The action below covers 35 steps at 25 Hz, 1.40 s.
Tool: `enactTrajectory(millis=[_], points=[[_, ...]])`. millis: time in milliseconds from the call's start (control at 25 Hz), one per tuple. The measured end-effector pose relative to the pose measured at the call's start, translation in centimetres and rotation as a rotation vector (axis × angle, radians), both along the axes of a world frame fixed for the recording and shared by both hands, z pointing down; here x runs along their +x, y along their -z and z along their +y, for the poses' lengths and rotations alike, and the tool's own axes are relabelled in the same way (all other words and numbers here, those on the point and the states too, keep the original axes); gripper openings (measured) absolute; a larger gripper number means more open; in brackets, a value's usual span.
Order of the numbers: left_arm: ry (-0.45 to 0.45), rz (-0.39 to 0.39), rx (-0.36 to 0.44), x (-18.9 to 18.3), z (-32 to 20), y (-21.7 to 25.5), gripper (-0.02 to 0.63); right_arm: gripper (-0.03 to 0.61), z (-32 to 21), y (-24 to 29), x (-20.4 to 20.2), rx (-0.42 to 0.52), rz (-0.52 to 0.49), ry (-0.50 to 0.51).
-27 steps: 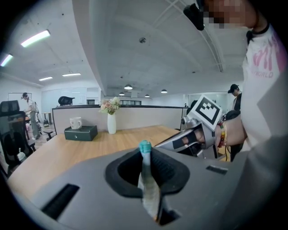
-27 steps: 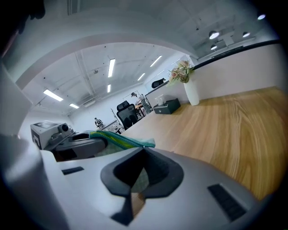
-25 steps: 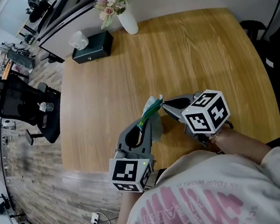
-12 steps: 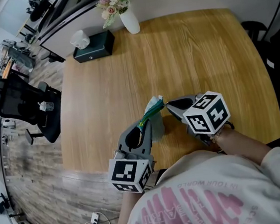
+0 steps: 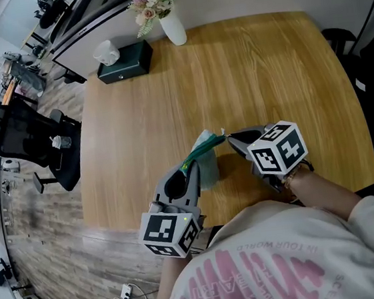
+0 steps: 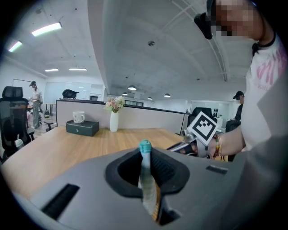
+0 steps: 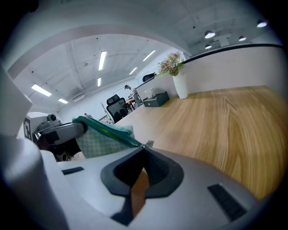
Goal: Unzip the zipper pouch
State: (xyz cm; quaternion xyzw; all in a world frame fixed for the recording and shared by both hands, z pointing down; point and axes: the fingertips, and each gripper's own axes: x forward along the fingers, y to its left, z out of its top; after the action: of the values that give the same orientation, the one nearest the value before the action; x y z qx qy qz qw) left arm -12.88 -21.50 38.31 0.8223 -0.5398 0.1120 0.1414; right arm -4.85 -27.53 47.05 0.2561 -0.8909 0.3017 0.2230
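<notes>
The zipper pouch (image 5: 207, 160) hangs over the 6 o'clock part of the wooden table (image 5: 252, 71), strung between our two grippers close to the near edge. Seen from the head view, its long axis follows the green zipper line, running from about 8 o'clock at our left tool up to 2 o'clock at our right one. The zipper edge faces up and the pale checked body drops below it; we cannot tell whether the lower edge touches the wood.

Off the table's 9 o'clock side stands a black office chair (image 5: 31, 140) on the plank floor. At the table's 11 o'clock corner sits a black tissue box (image 5: 123, 62), and just beside it, toward 12 o'clock, a white vase (image 5: 173, 28) with pale flowers (image 5: 150, 2).

The left gripper (image 5: 190, 167) has its jaws nearly together, pinching the 8 o'clock end of the pouch. In its own view the thin fabric edge (image 6: 146, 179) stands upright between the pads, with the teal zipper end showing above them. The right gripper (image 5: 229, 138) comes in from 4 o'clock with its jaws pressed tight. In its view the green teeth of the pouch (image 7: 96, 139) lead straight to the tips, where the small zipper pull (image 7: 148, 144) is nipped.
</notes>
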Motion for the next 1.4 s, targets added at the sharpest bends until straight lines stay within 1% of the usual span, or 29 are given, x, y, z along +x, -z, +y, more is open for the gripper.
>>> enactTrajectory(millis=[400, 680, 760, 960, 1120, 1280, 1320, 1400], points=[[0.005, -0.011, 0.003, -0.2, 0.3, -0.1, 0.029, -0.002, -0.1, -0.2, 0.2, 0.000, 0.001, -0.008], [0.022, 0.000, -0.006, -1.0, 0.9, -0.6, 0.031, 0.002, -0.1, 0.2, 0.2, 0.008, 0.004, -0.010], [0.034, 0.009, -0.015, -1.6, 1.5, -1.4, 0.032, 0.002, 0.0, 0.7, 0.2, 0.019, 0.002, -0.012], [0.088, 0.064, -0.028, -3.2, 2.6, -2.3, 0.035, 0.002, 0.8, 2.3, -0.2, 0.056, -0.011, 0.005], [0.120, 0.051, -0.031, -4.1, 3.6, -2.7, 0.046, 0.003, 1.6, 3.1, -0.7, 0.078, -0.011, 0.006], [0.173, 0.062, -0.042, -5.1, 4.6, -3.2, 0.059, 0.003, 2.7, 4.2, -1.2, 0.103, -0.021, 0.005], [0.183, 0.073, -0.041, -5.3, 5.0, -3.1, 0.072, 0.003, 3.1, 4.5, -1.2, 0.111, -0.025, 0.000], [0.192, 0.117, -0.029, -5.5, 5.8, -2.5, 0.077, 0.003, 3.8, 5.2, -1.2, 0.128, -0.031, -0.014]])
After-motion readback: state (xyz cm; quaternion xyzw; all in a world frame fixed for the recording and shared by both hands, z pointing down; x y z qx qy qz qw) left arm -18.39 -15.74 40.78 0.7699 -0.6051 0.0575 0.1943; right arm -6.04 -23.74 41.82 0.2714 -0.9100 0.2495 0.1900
